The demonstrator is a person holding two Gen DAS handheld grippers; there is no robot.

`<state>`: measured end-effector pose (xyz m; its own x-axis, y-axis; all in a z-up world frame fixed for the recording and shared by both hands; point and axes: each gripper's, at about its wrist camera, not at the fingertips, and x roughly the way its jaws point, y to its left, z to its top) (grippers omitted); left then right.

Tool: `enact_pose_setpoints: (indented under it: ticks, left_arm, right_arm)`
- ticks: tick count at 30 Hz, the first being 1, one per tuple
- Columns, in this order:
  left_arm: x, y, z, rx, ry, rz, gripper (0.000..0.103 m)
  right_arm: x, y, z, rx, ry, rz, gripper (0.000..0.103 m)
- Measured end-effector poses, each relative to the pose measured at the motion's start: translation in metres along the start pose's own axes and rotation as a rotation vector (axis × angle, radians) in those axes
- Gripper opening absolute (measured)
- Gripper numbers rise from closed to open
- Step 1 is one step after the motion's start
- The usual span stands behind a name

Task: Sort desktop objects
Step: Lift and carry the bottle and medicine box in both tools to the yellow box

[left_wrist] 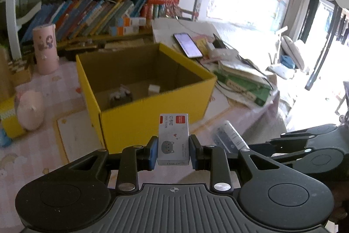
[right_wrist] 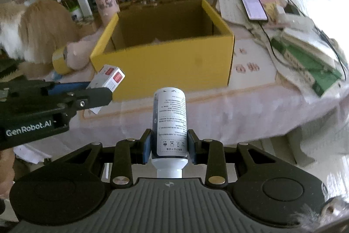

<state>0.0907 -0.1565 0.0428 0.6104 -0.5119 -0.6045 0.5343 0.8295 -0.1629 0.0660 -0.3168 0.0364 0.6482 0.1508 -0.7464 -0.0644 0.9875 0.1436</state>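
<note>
On the bench point(right_wrist: 218, 106), covered with a pale pink patterned cloth, stands an open yellow cardboard box point(left_wrist: 152, 115) with two small items on its floor. Just before its near wall, the left hand-held gripper point(left_wrist: 173, 153) pinches a small box of staples point(left_wrist: 173, 139) with a cat drawing, upright between blue pads. Beside it, the right hand-held gripper point(right_wrist: 169, 145) clamps a white labelled bottle point(right_wrist: 170, 121), cap toward the camera. A smartphone point(right_wrist: 253, 6) lies right of the box

Left tongs point(left_wrist: 173, 153) clamped on a load, right tongs point(right_wrist: 169, 146) likewise, side by side
</note>
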Motion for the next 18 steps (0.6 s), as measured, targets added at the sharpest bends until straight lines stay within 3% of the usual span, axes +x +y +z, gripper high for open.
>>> enact_pose_setpoints:
  ticks: [18]
  left_arm:
    - [0.043, 0.017, 0.057, -0.026, -0.106, 0.146, 0.028]
  right_arm:
    - [0.023, -0.028, 0.099, -0.169, -0.112, 0.073, 0.031]
